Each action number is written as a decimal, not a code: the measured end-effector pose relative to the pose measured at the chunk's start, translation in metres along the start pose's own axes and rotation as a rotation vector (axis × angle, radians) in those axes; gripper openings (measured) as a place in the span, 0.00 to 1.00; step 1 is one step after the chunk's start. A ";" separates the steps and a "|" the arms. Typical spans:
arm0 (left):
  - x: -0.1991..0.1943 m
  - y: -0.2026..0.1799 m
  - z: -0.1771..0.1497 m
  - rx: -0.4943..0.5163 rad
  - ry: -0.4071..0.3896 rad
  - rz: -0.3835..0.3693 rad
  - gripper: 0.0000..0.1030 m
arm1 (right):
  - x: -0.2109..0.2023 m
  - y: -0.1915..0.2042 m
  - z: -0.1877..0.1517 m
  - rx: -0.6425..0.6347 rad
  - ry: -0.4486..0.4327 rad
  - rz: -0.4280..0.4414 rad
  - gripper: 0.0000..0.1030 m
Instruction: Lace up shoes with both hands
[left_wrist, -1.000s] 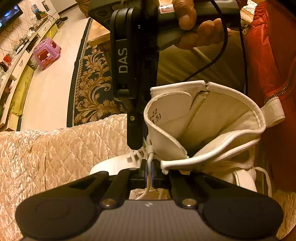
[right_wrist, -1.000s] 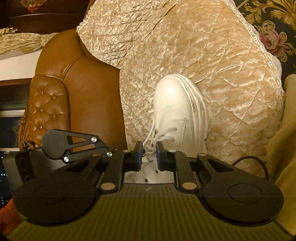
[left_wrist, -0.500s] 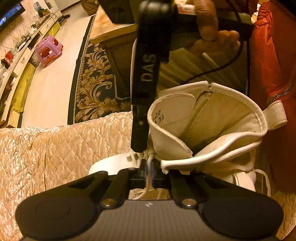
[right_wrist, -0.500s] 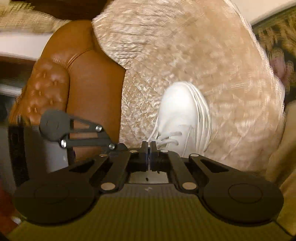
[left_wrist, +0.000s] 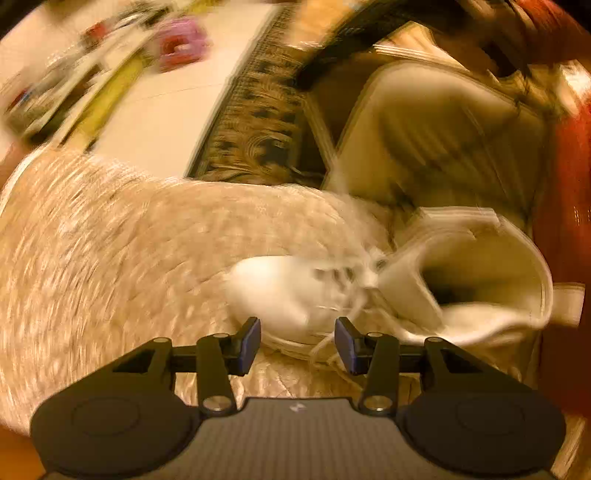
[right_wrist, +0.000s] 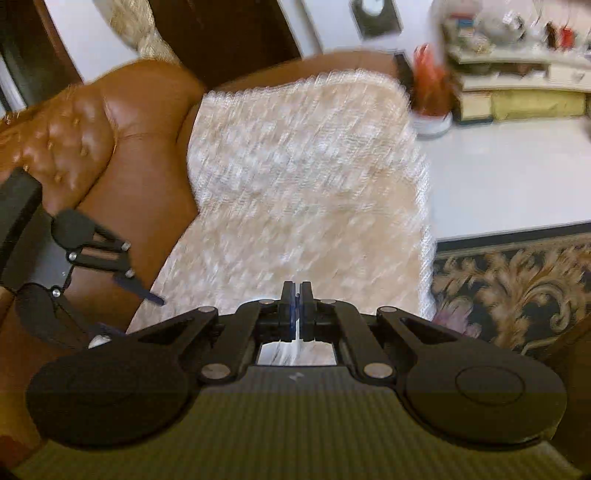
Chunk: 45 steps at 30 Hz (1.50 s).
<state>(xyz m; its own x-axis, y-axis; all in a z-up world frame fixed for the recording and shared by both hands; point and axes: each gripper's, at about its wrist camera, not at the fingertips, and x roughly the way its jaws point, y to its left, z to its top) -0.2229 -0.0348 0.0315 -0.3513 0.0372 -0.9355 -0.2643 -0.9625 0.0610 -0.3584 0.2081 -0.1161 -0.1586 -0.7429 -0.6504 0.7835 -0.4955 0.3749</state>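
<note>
The left gripper (left_wrist: 297, 339) stands spread with nothing between its pads; the white shoe (left_wrist: 288, 291) lies on the quilted cover (left_wrist: 110, 258), just beyond the pads and a little right, its loose lace (left_wrist: 354, 310) trailing toward the right pad; the right gripper (right_wrist: 295, 308) is pressed together on a thin white strand, probably a lace end, and the shoe is outside its view; pulling well likely means keeping that strand taut without jerking, though blur hides the eyelets.
</note>
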 end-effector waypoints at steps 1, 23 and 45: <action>-0.008 0.009 0.000 -0.062 -0.040 -0.008 0.49 | -0.007 -0.001 0.005 -0.002 -0.025 -0.008 0.03; -0.051 -0.067 0.092 -0.160 -0.581 0.125 0.03 | -0.064 -0.028 0.035 0.361 -0.139 0.321 0.03; -0.153 -0.033 0.078 -0.397 -0.886 0.356 0.02 | 0.055 0.050 -0.015 0.094 0.252 0.347 0.37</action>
<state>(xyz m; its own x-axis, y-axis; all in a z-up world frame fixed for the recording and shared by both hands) -0.2304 0.0126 0.1997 -0.9290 -0.2375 -0.2840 0.2436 -0.9698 0.0141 -0.3186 0.1489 -0.1433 0.2653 -0.7453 -0.6117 0.7048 -0.2830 0.6505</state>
